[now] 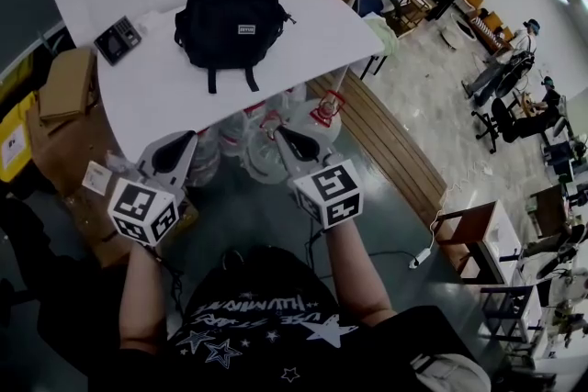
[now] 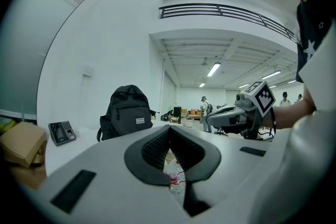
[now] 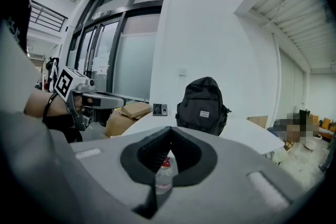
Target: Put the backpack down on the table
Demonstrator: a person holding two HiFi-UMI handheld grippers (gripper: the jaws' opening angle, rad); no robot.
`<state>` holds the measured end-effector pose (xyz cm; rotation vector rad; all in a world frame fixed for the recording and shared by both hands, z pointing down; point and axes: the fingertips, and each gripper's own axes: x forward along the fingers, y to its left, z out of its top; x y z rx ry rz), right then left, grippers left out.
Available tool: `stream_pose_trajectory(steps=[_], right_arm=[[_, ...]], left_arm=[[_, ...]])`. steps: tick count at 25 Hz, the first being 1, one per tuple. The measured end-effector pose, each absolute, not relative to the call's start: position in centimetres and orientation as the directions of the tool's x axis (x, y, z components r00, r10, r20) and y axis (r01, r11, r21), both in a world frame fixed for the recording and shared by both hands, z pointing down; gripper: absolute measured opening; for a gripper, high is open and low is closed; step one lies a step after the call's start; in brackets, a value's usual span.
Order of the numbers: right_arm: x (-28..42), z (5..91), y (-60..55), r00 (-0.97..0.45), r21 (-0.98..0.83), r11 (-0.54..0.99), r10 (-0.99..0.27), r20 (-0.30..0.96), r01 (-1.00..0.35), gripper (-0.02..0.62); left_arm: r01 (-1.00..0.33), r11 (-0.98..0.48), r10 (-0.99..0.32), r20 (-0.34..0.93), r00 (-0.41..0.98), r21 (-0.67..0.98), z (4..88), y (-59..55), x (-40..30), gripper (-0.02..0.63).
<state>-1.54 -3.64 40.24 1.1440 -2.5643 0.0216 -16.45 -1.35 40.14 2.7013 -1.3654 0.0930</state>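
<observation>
The backpack (image 1: 231, 9) stands upright on the white worktop (image 1: 303, 50), with a keypad device (image 1: 118, 39) to its left. I hold my left tongs (image 1: 186, 139) and right tongs (image 1: 279, 133) side by side short of the near edge, forearms out, both pressed together on nothing and aimed at the bag. Only the head view shows the water bottles (image 1: 266, 147) under the worktop.

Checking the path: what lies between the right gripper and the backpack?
Head view: water jugs on the floor, then bare table up to the backpack.
</observation>
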Motion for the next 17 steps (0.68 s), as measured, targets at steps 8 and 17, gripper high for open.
stream_pose_trajectory(steps=[8,17], right_arm=[[1.1,40.8,-2.6,-0.632,0.105,0.683,-0.715,0.3,-0.723,0.0],[6.8,40.7,1.0,-0.652,0.068,0.695,-0.699,0.294,-0.715,0.0]], left_arm=[[-0.812,-0.58,-0.804,0.119,0.583,0.063,40.2,-0.5,-13.5,0.008],[-0.831,-0.554,-0.822,0.132,0.555,0.041,39.7,2.9,-7.7,0.008]])
